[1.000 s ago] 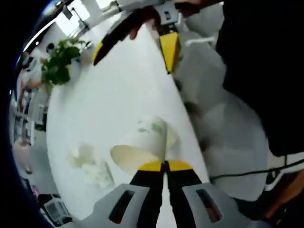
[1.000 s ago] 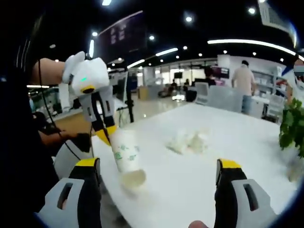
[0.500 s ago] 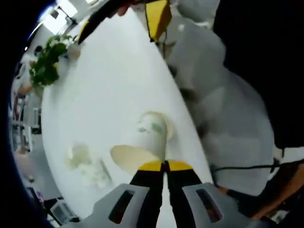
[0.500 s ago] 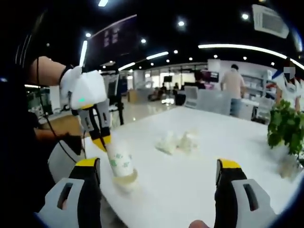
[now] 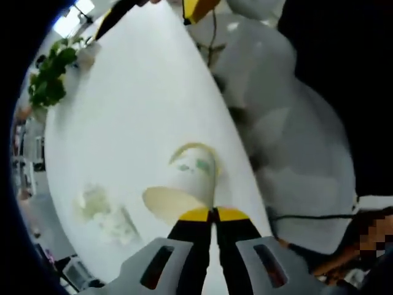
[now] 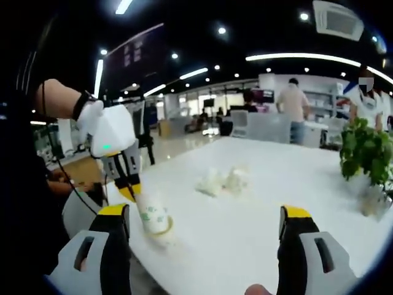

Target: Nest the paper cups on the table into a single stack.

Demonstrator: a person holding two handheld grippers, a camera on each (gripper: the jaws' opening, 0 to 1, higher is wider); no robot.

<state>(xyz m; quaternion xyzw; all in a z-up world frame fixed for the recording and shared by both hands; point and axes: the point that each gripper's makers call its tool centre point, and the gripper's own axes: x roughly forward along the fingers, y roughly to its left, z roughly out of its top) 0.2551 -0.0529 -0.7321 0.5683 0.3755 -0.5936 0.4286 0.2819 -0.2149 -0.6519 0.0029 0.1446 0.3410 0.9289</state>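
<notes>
Bare table (image 6: pixel 258 215) lies ahead; crumpled paper (image 6: pixel 221 180) mid-table and a plant (image 6: pixel 362 153) at right obstruct.

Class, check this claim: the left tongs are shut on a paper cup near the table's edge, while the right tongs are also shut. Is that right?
Not quite. The left tongs are shut on the paper cup near the edge of the table, but the right tongs are open, jaws wide apart and holding nothing, as the right gripper view shows.

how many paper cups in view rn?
2, as far as I can tell: one cup pinched by the left tool, going down into a second cup near the table edge. More may be nested inside.
</notes>
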